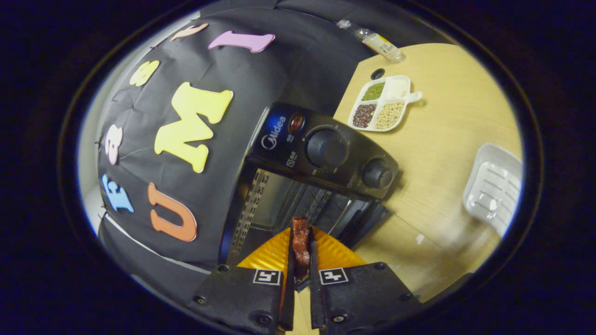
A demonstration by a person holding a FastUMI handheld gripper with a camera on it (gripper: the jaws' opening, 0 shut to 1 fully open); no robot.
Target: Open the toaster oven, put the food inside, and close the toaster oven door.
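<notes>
Food carried to open oven: loading step.
Tongs [301, 253] clamped on the food [301, 242], a dark reddish strip, just short of the oven [298, 186] mouth; door looks down. Next, likely: reach into the cavity, release on the rack, withdraw, shut door.

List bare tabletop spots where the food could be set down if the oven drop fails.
The hand-held gripper is shut on the food at the open toaster oven. Free wood: between oven and white ridged tray, and beyond the divided grain dish. Crowded: the corner around dish and bottle.
</notes>
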